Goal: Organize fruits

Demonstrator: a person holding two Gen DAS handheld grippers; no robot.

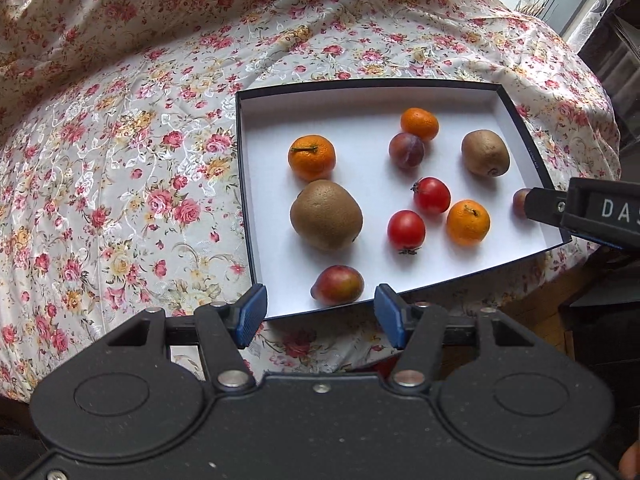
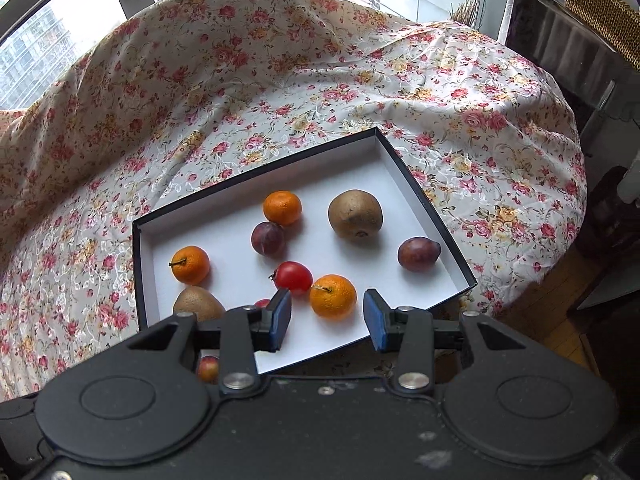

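Observation:
A shallow white box with a dark rim (image 1: 520,128) (image 2: 424,192) lies on the floral cloth. It holds several fruits: tangerines (image 1: 311,157) (image 2: 333,296), kiwis (image 1: 326,215) (image 2: 355,215), red tomatoes (image 1: 406,230) (image 2: 294,277) and plums (image 1: 406,150) (image 2: 418,254). My left gripper (image 1: 320,315) is open and empty, just in front of a reddish plum (image 1: 338,290) at the box's near edge. My right gripper (image 2: 327,316) is open and empty, its fingers either side of the near tangerine. The right gripper's body enters the left wrist view at the right edge (image 1: 600,216).
The floral cloth (image 1: 120,160) covers the whole surface and rises in folds behind. Windows (image 2: 60,32) are beyond it. A wicker basket (image 2: 604,8) sits on dark furniture at the right. The wooden floor (image 2: 560,320) shows past the cloth's right edge.

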